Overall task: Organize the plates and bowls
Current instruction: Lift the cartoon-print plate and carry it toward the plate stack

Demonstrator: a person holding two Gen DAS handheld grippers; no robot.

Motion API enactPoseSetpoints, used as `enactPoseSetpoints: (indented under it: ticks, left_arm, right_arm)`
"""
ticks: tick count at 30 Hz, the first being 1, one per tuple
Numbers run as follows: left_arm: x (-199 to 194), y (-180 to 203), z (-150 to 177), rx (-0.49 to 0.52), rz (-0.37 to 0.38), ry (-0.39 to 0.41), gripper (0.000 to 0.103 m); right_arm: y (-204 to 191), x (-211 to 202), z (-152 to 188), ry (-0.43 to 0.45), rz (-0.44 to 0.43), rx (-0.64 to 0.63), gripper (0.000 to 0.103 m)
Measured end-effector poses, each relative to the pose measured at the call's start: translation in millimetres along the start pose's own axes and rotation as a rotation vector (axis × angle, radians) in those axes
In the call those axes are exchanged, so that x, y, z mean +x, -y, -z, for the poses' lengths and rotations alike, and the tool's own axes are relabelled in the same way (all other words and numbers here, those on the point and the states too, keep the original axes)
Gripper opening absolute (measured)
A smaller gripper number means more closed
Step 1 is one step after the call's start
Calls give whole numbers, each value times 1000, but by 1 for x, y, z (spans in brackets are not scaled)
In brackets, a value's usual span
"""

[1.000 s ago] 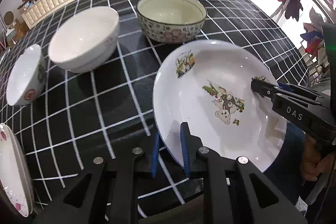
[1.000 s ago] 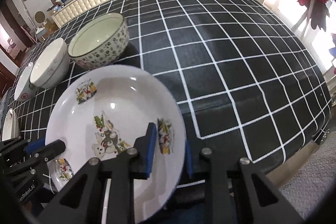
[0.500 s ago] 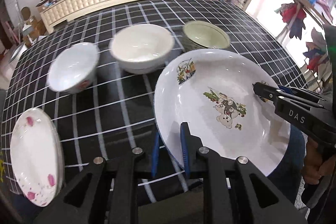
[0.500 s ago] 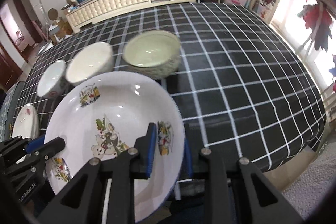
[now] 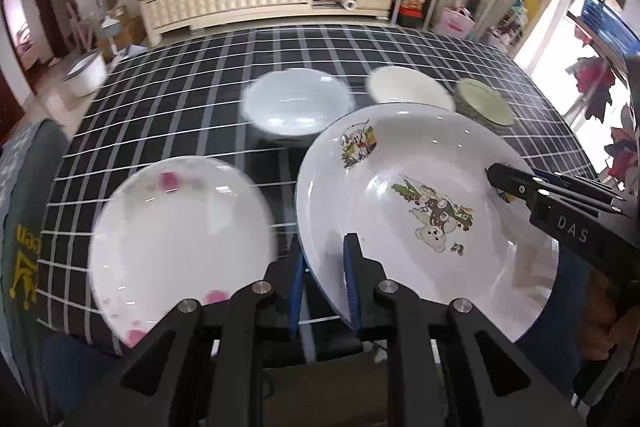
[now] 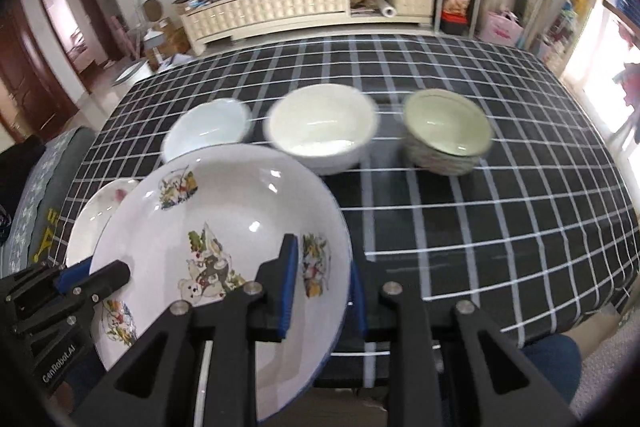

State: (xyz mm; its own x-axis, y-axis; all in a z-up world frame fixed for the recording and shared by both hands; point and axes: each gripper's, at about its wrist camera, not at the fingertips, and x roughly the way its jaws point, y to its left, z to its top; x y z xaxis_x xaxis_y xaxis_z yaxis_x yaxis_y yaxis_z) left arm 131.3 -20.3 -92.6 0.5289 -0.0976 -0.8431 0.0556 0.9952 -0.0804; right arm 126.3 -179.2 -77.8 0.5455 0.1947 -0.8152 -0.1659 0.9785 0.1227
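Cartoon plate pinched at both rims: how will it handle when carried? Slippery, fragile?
The cartoon plate looks stiff: it keeps its shape between the left gripper and right gripper. Its glossy glaze shows highlights, so the thin rim may slip. It looks ceramic, so it would probably chip if dropped on the table.

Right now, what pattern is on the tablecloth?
Black with a white grid, clearest in the right wrist view.

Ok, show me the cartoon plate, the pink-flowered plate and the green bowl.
cartoon plate (image 5: 400,155), left wrist view, bare white inner wall.
pink-flowered plate (image 5: 176,227), left wrist view, plain centre.
green bowl (image 6: 446,125), right wrist view, inside bottom.
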Motion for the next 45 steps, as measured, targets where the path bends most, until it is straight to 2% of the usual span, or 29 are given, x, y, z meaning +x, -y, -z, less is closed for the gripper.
enactPoseSetpoints:
  ticks: [9, 19, 27, 37, 45]
  left_arm:
    - [-13, -72, 21, -102, -62, -7, 17]
    - [-10, -126, 38, -179, -132, -44, 17]
    - [-2, -146, 45, -206, -134, -68, 17]
    - [13, -166, 49, -246, -130, -96, 17]
    - [20, -176, 42, -256, -124, -88, 17]
  right_arm:
    - [-70, 23, -1, -28, -71, -60, 28]
    - [-127, 55, 4, -86, -112, -99, 28]
    - [-152, 65, 4, -84, -107, -150, 28]
    - [-168, 79, 5, -110, -105, -189, 28]
    - [-172, 94, 2, -140, -94, -201, 28]
